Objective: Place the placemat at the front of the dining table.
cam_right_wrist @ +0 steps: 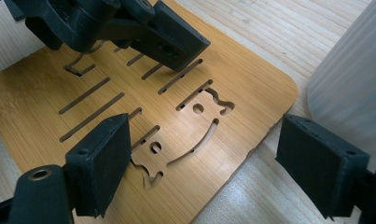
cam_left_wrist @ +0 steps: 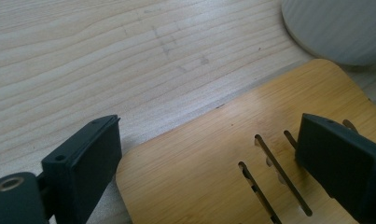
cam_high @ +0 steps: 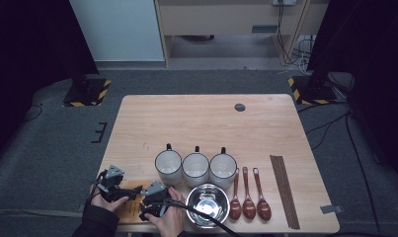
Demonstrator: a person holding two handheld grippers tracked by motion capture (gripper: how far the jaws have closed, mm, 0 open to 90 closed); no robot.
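The slotted board [cam_right_wrist: 143,116] looked like bamboo, warm yellow with a fine straight grain and a smooth, faintly satin finish, and the table [cam_left_wrist: 106,56] under it was paler wood, matt and lightly scuffed. The bowl [cam_high: 207,204] was polished metal, mirror-bright, beside glossy dark-brown spoons [cam_high: 248,203]. The mugs [cam_high: 195,169] looked like glazed white ceramic.

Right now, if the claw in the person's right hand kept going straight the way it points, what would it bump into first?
Probably the other claw, which sits ahead over the slotted wooden board. The right claw hangs open above that board, so it might scrape the wood first; depth is unclear.
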